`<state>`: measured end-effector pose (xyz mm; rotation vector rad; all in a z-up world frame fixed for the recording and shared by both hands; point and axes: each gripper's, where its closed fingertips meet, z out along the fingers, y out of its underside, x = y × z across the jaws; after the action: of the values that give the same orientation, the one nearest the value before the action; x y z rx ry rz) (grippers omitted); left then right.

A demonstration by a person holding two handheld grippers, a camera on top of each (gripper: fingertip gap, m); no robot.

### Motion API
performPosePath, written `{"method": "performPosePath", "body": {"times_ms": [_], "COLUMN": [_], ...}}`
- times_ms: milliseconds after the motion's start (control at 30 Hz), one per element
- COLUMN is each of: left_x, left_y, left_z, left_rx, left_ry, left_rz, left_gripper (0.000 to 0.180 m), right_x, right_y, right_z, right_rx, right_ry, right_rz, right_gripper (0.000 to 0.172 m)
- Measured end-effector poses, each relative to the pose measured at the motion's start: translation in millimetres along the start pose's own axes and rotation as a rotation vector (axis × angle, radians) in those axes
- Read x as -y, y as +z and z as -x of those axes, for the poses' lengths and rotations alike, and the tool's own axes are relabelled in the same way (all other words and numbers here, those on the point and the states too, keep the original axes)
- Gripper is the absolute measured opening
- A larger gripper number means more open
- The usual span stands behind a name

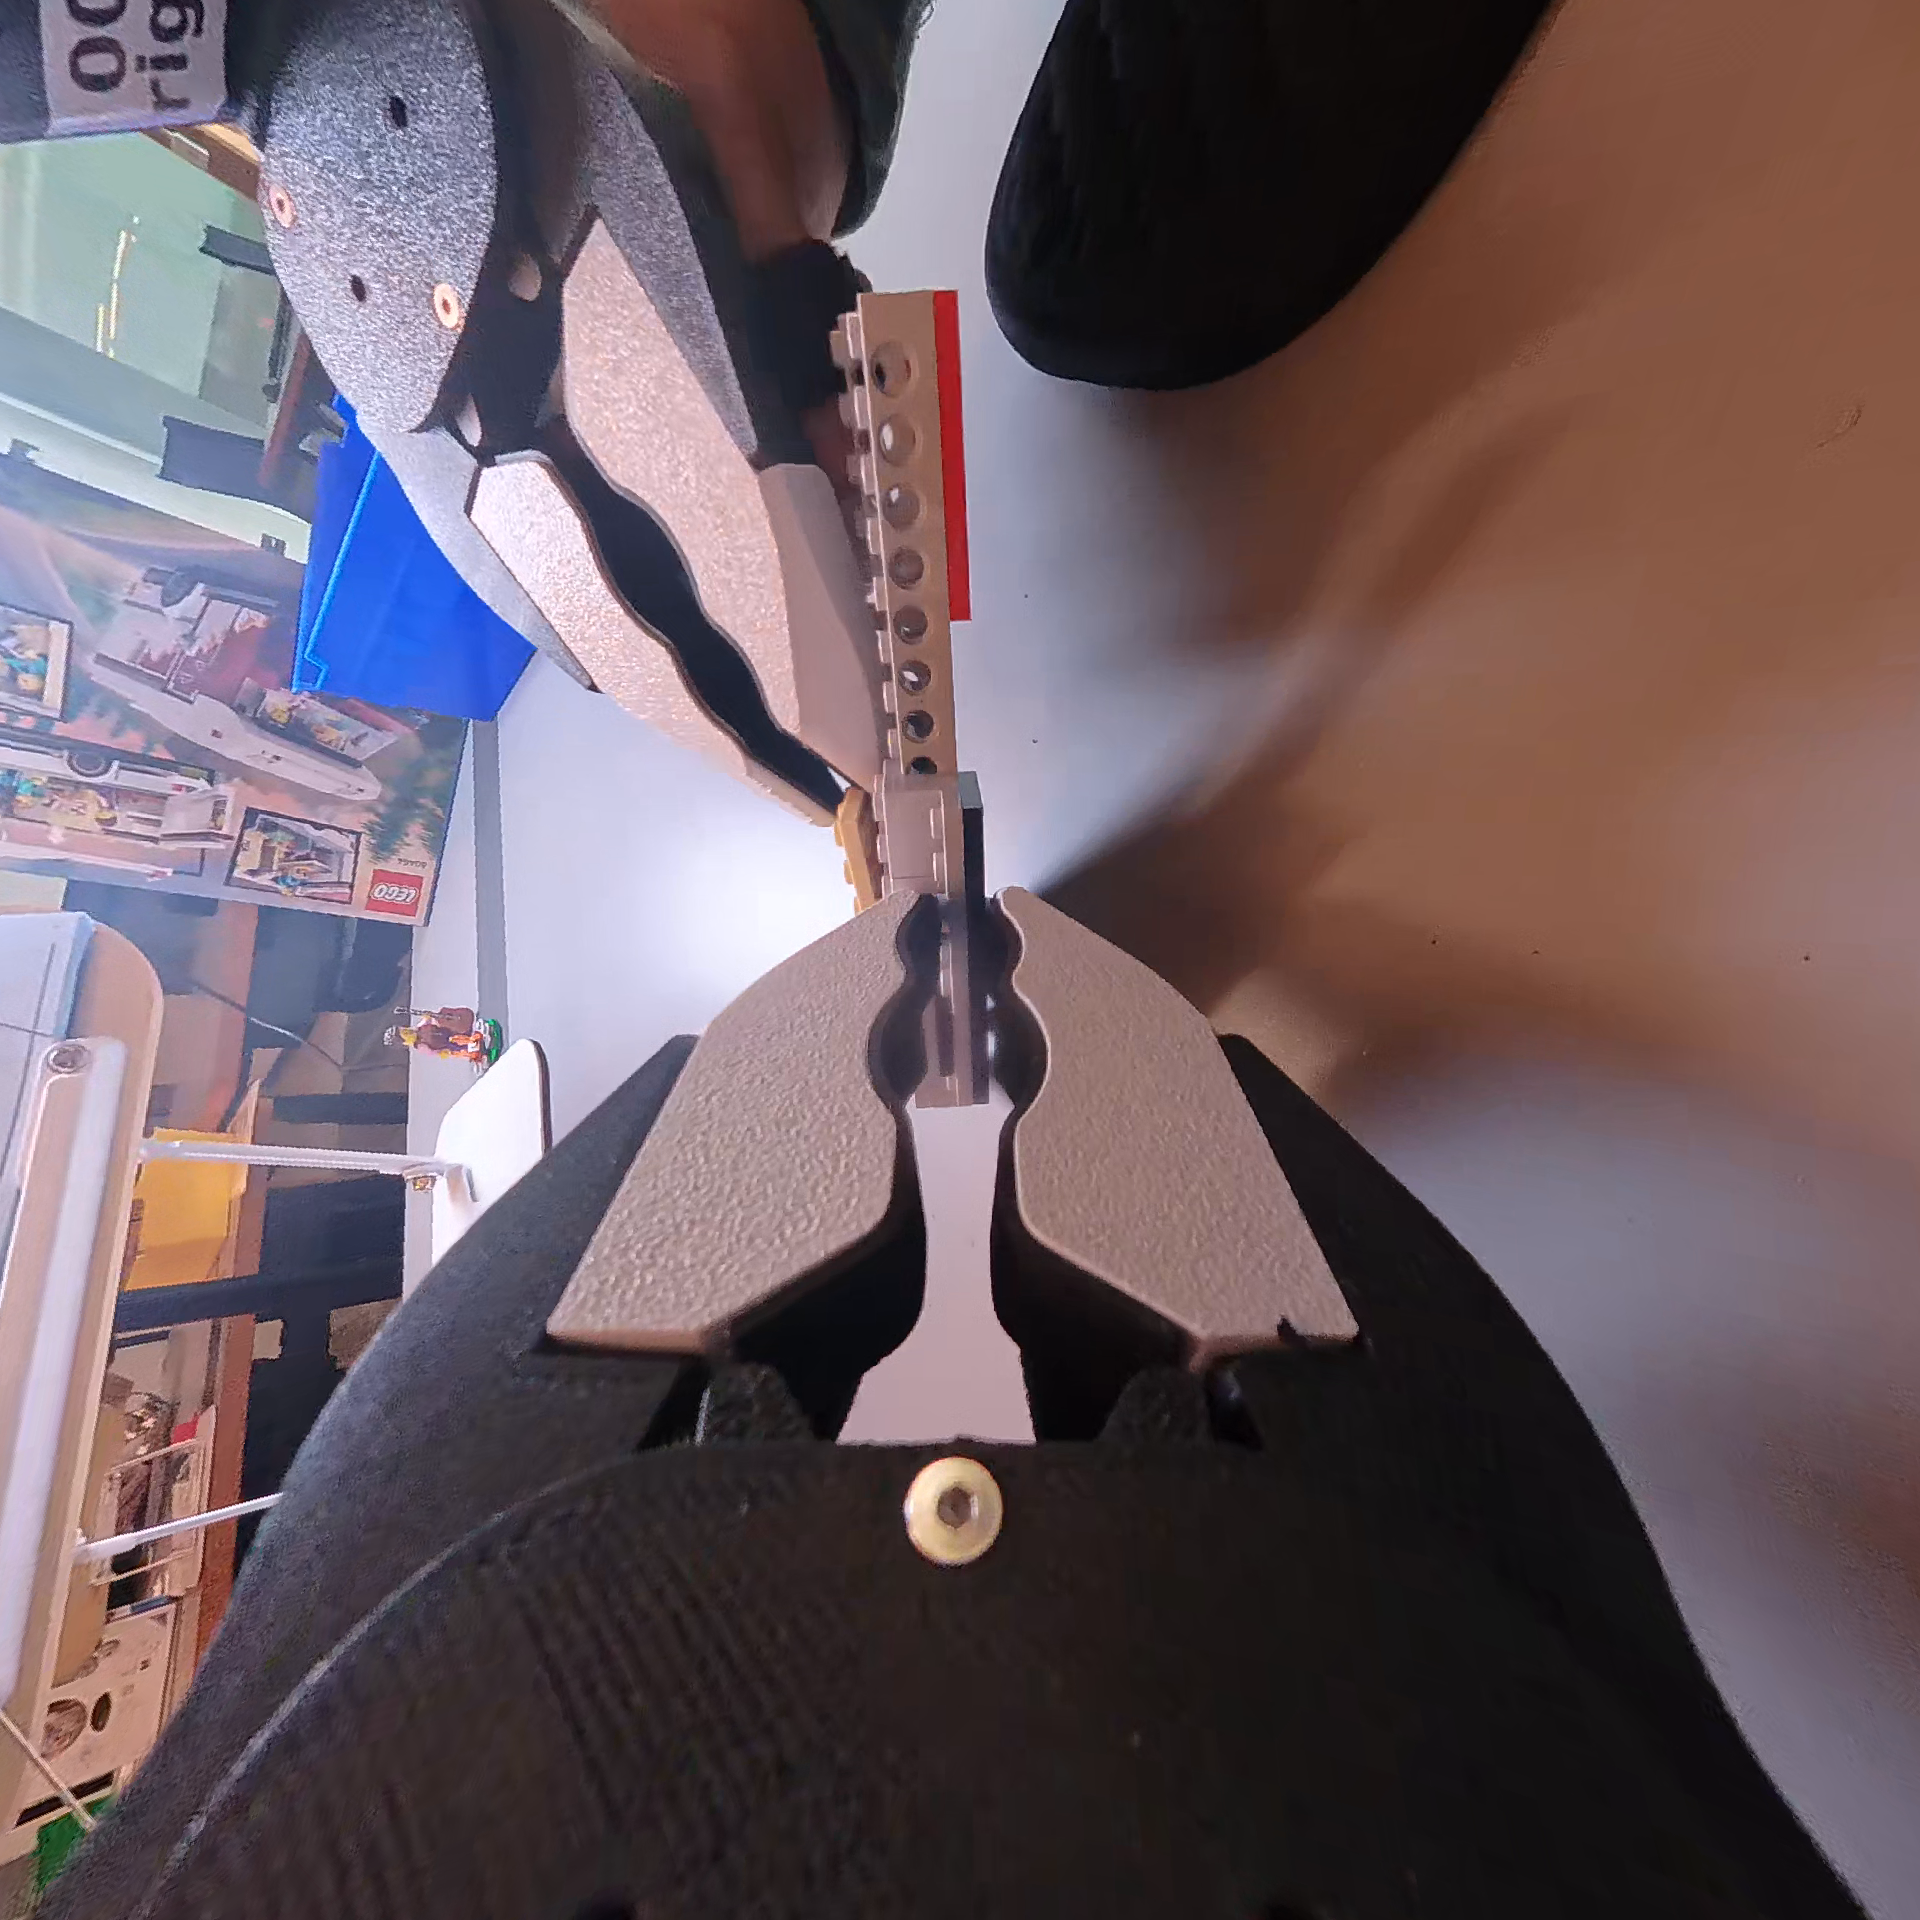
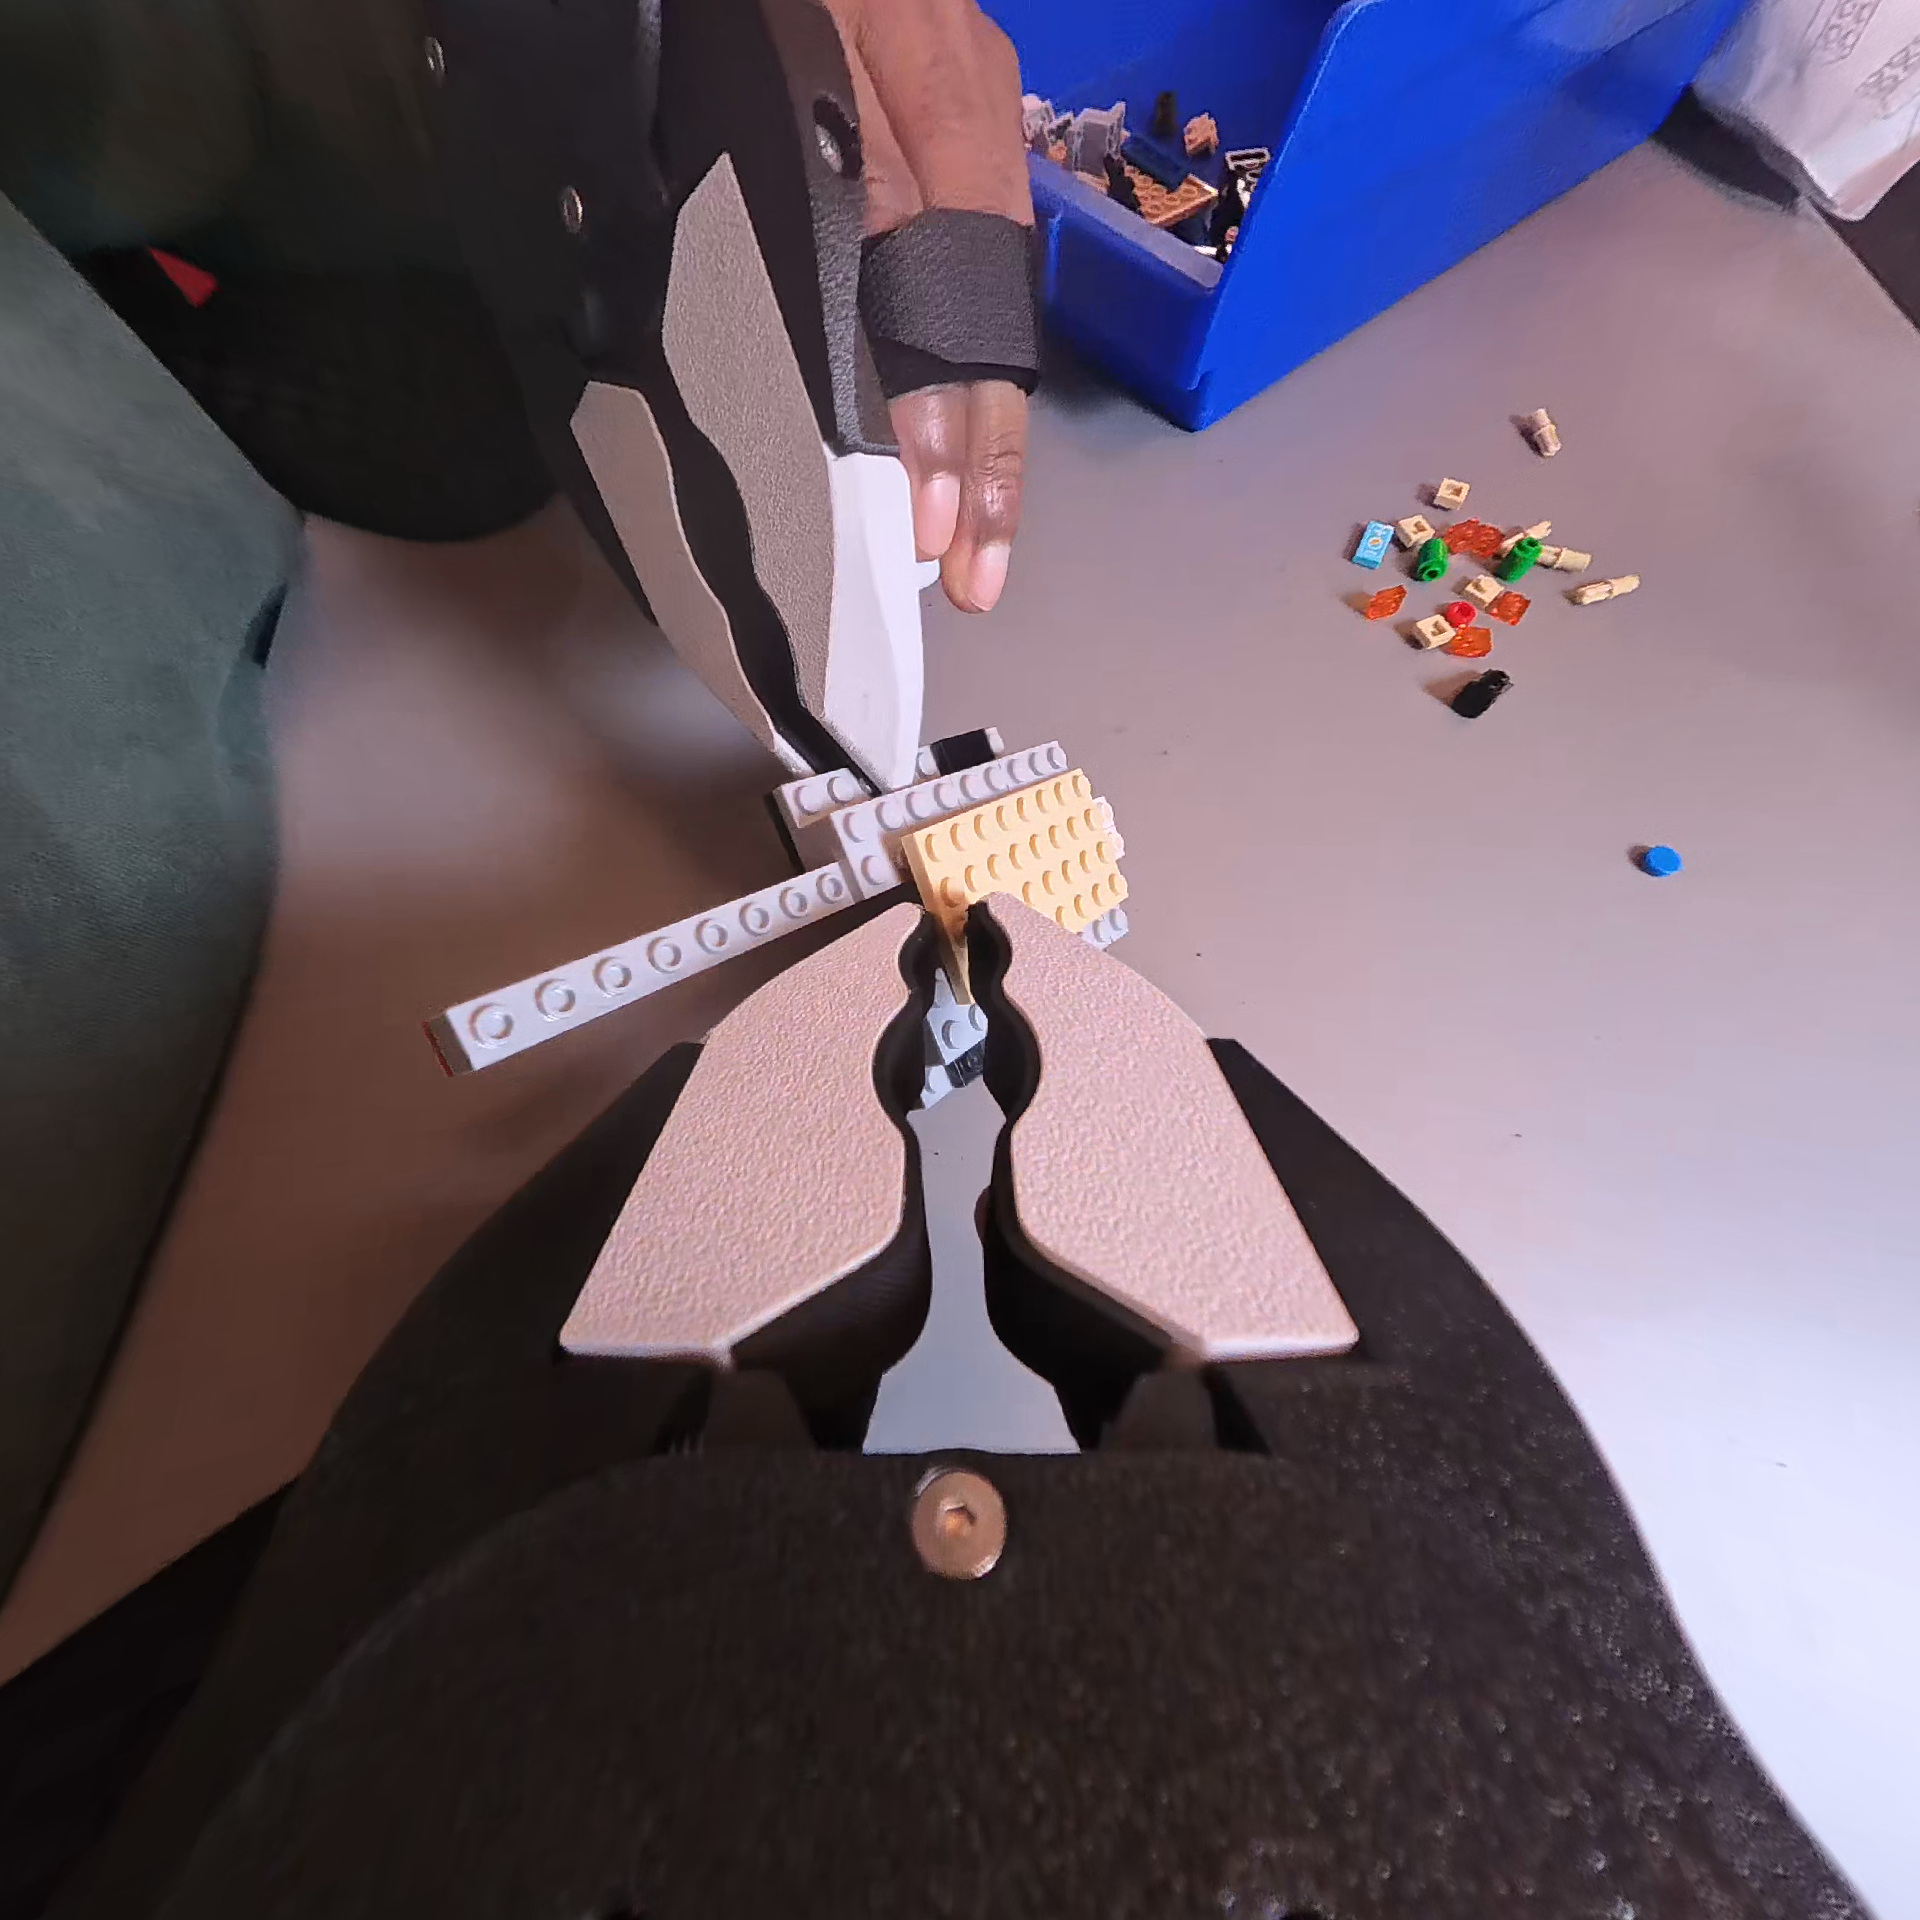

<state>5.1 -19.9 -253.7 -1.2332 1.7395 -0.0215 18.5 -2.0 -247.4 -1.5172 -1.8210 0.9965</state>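
Both my tongs pinch one brick build (image 2: 987, 842), held just above the grey table (image 2: 1351, 1039) at frame centre. My left tongs (image 1: 961, 914) clamp its grey-and-black plate end edge-on; my right tongs (image 2: 971, 920) clamp the edge of its tan plate (image 2: 1023, 847). A long grey beam (image 2: 644, 956) sticks out to the lower left.

The right view alone shows the table: loose small bricks (image 2: 1475, 582) at right, a blue stud (image 2: 1659, 860) below them, and a blue bin (image 2: 1351, 208) of bricks at top.

The left view, turned sideways, alone shows the beam's holes and red strip (image 1: 951, 457), a printed box (image 1: 208, 727) at left, and the room behind.
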Motion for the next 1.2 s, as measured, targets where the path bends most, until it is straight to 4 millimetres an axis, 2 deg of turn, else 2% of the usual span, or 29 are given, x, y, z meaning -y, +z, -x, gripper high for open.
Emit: {"method": "performPosePath", "body": {"times_ms": [33, 100, 133, 167, 233, 333, 467, 633, 733, 833, 933, 967, 1033, 1100, 1167, 1200], "left_x": [0, 4, 3, 0, -2, -5, -19, -20, -12, -15, -6, -1, 8, 3, -5, -16], "left_y": [0, 5, 8, 6, 0, 5, 14, 23, 12, -7, -18, -17, -11, -11, -29, -42], "left_z": [-2, -22, -20, -11, 4, 2, 8, -8, -7, 18, 32, 32, 22, 22, 37, 50], "left_rx": [-0.01, -0.092, -0.033, 0.015, 0.013, 0.016, 0.057, -0.057, -0.163, -0.17, -0.181, -0.177, -0.195, -0.158, -0.131, -0.072], "left_ry": [0.003, 0.029, 0.089, 0.119, 0.025, 0.029, -0.048, -0.2, -0.4, -0.646, -0.775, -0.771, -0.668, -0.581, -0.582, -0.566], "left_rz": [-0.002, -0.017, 0.004, 0.034, 0.022, 0.005, 0.03, 0.002, -0.086, -0.169, -0.259, -0.27, -0.233, -0.146, -0.083, -0.027], "left_gripper": [0.008, 0.009, 0.009, 0.008, 0.008, 0.008, 0.009, 0.015, 0.018, 0.015, 0.032, 0.034, 0.005, 0.005, 0.005, 0.005], "right_x": [2, 16, 20, 17, 12, 15, 18, 15, 14, 16, 22, 26, 34, 38, 37, 33], "right_y": [-2, -17, -23, -21, -13, -24, -35, -40, -40, -39, -34, -31, -25, -24, -28, -31], "right_z": [-3, -18, -19, -14, -5, -21, -31, -40, -37, -25, -9, -2, 9, 8, -3, -10], "right_rx": [-0.016, -0.071, -0.065, -0.07, -0.088, -0.126, -0.167, -0.19, -0.164, -0.107, -0.078, -0.066, -0.065, -0.113, -0.173, -0.189], "right_ry": [0.008, 0.044, 0.037, -0.015, -0.05, 0.051, 0.062, 0.052, 0.046, 0.008, -0.08, -0.108, -0.172, -0.211, -0.174, -0.136], "right_rz": [-0.018, -0.11, -0.123, -0.089, -0.066, -0.144, -0.219, -0.263, -0.288, -0.303, -0.291, -0.291, -0.293, -0.287, -0.286, -0.266], "right_gripper": [0.005, 0.004, 0.003, 0.003, 0.004, 0.003, 0.003, 0.003, 0.003, 0.003, 0.003, 0.003, 0.003, 0.003, 0.006, 0.015]}}
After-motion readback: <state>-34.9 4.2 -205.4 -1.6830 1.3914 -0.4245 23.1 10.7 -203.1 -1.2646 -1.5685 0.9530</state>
